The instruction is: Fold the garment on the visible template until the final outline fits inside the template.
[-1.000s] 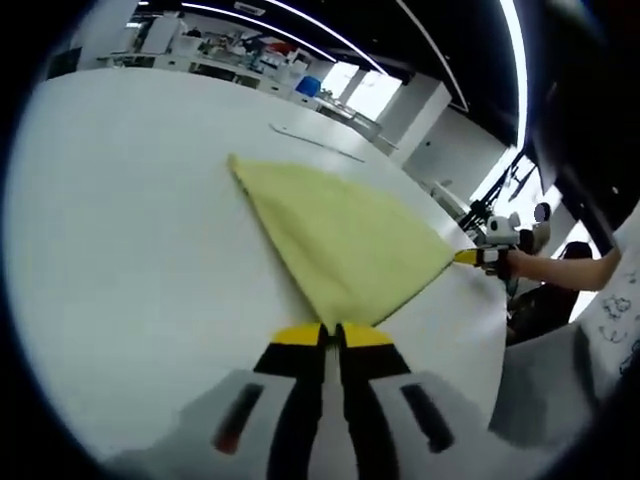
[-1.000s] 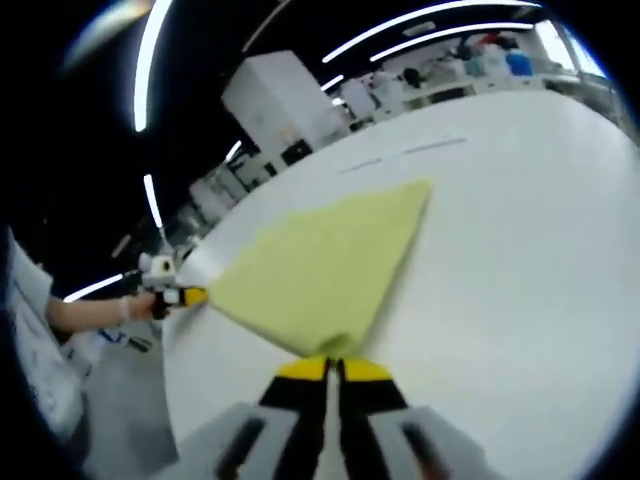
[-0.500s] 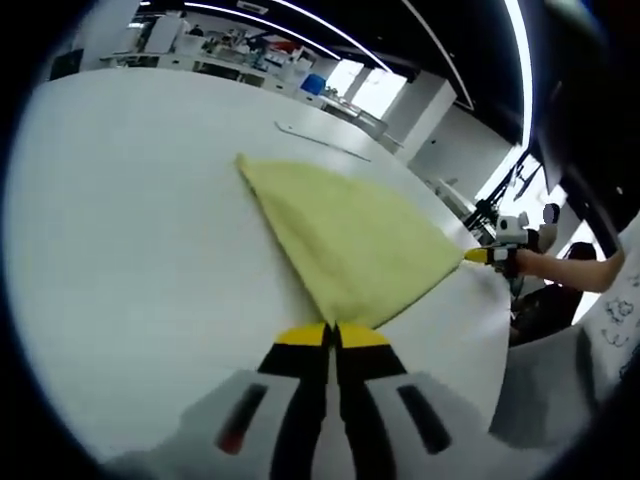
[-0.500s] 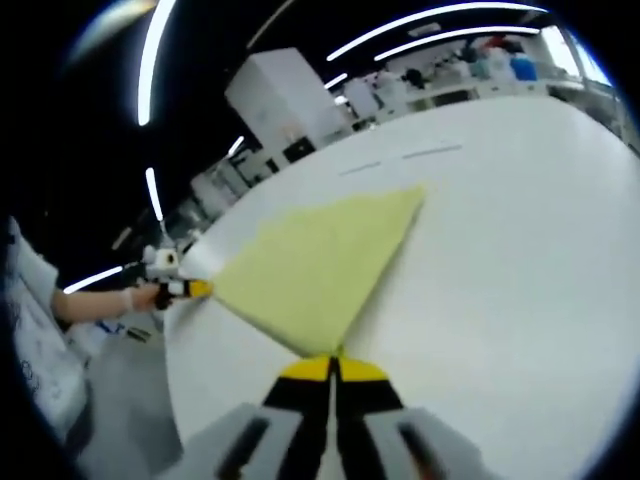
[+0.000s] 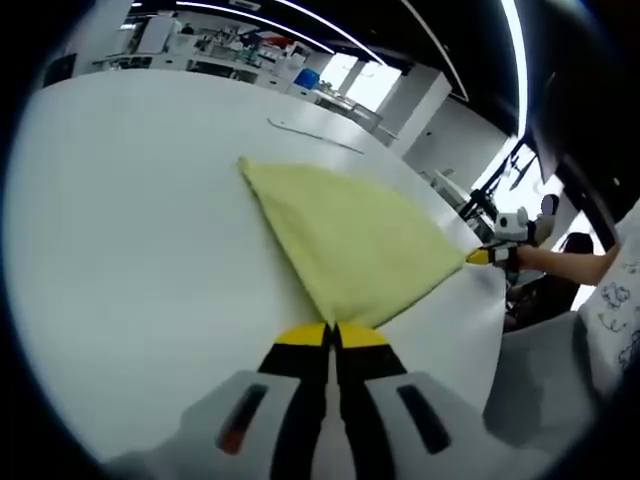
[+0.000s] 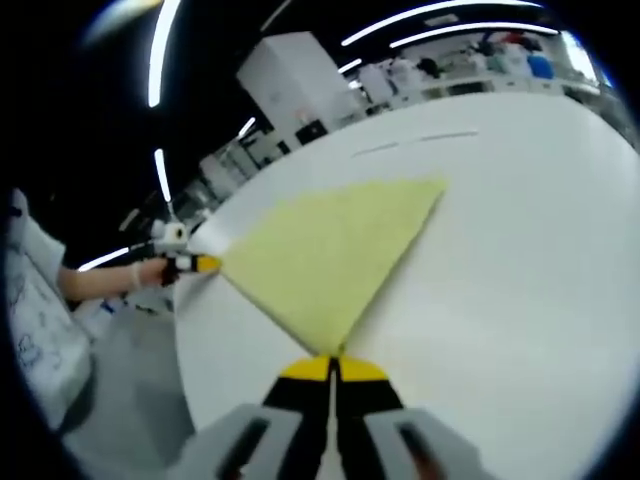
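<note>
Wide white table spreads across the left gripper view, smooth and bare-looking, with a thin dark line marked near its far side. Beyond the far edge, cluttered benches run along the room, a blue container among them. Bright windows glow behind, beside a white pillar. Overhead, a dark ceiling with long light strips. In the right gripper view, the same table, a tall white cabinet, grey floor, and 2 curved ceiling lights.

Both tongs pinch yellow garment corners.
</note>
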